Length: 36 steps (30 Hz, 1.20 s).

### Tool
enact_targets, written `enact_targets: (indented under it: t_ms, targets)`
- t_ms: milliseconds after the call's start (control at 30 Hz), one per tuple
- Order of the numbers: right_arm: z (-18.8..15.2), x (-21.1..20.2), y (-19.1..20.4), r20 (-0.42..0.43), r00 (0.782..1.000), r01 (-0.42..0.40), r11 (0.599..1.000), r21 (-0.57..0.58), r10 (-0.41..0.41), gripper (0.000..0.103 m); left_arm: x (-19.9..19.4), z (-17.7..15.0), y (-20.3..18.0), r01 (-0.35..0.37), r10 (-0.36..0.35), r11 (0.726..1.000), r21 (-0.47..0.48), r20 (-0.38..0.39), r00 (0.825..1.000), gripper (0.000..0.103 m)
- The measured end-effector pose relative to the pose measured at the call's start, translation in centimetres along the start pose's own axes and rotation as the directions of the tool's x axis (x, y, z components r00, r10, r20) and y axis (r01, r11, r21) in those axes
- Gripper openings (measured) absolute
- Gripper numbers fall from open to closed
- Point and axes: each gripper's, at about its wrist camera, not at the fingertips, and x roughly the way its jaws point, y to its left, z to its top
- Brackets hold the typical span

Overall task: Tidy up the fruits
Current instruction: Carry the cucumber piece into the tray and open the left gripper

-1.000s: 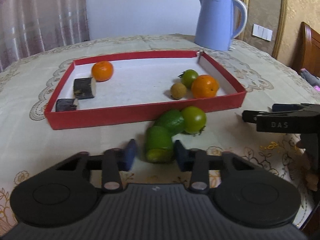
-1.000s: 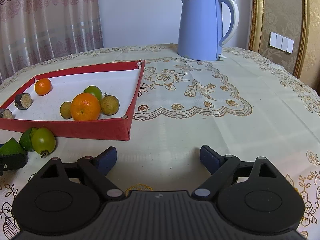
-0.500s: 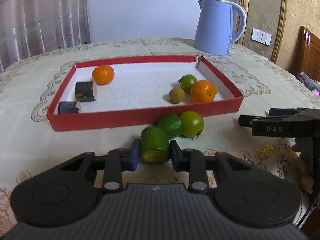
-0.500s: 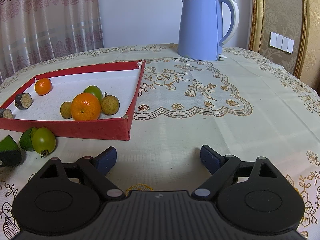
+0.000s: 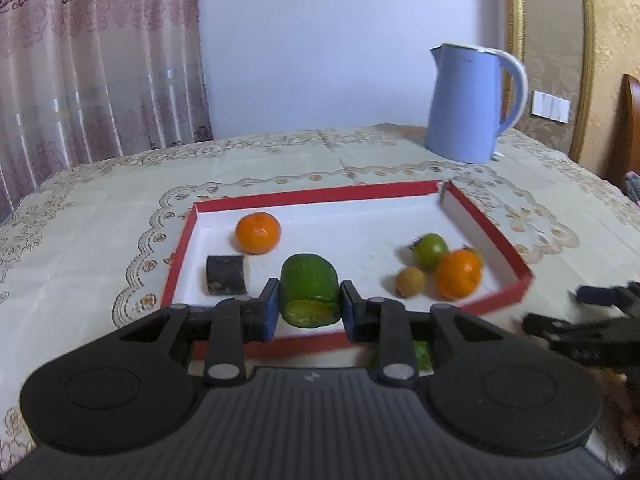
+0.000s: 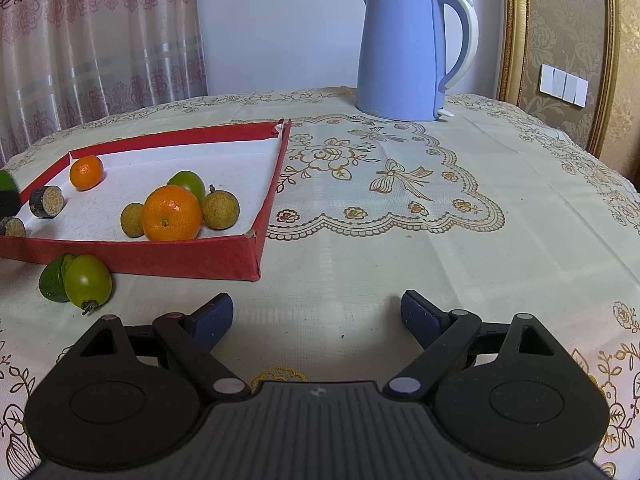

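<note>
My left gripper [image 5: 309, 306] is shut on a cut green fruit piece [image 5: 309, 288] and holds it in the air above the near wall of the red tray [image 5: 492, 230]. The tray [image 6: 192, 256] holds two oranges [image 5: 258, 232] [image 6: 171, 213], a green tomato [image 5: 430, 251], small brown fruits [image 6: 220, 207] and dark cut pieces [image 5: 226, 275]. A green fruit piece [image 6: 52, 283] and a green tomato [image 6: 88, 283] lie on the cloth in front of the tray. My right gripper [image 6: 316, 320] is open and empty, low over the cloth to the right of them.
A blue kettle [image 6: 404, 50] stands at the back of the table, behind the tray's right corner. The lace-patterned tablecloth [image 6: 400, 184] spreads to the right of the tray. A wooden chair [image 5: 628, 132] stands at the far right.
My left gripper closed on the green fruit piece, lifted it off the cloth and carried it forward over the tray's near wall. My right gripper stayed still and open.
</note>
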Motion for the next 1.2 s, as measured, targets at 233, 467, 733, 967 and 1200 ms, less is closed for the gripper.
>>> enact_targets:
  t_ms: [233,467,733,967,1200]
  targets:
    - [0.0,0.0,0.0,0.0,1.0,0.0,1.0,0.0,0.0,0.092,3.9,1.1,1.1,-0.033,0.032,0.999,-0.018,-0.02,0.999,0.028]
    - [0.0,0.0,0.0,0.0,1.0,0.0,1.0,0.0,0.0,0.092,7.0,1.0,1.7,-0.061,0.059,0.998,-0.02,-0.066,0.996,0.028]
    - [0.0,0.0,0.0,-0.001,1.0,0.0,1.0,-0.001,0.0,0.092,9.2,0.5,2.7,-0.059,0.052,0.996,-0.071,-0.104,0.993,0.028]
    - [0.0,0.0,0.0,-0.001,1.0,0.0,1.0,-0.001,0.0,0.092,9.3,0.4,2.9,-0.06,0.052,0.995,-0.082,-0.098,0.994,0.03]
    - [0.0,0.0,0.0,-0.001,1.0,0.0,1.0,-0.001,0.0,0.092,9.4,0.3,3.0,-0.057,0.047,0.994,-0.091,-0.105,0.993,0.031]
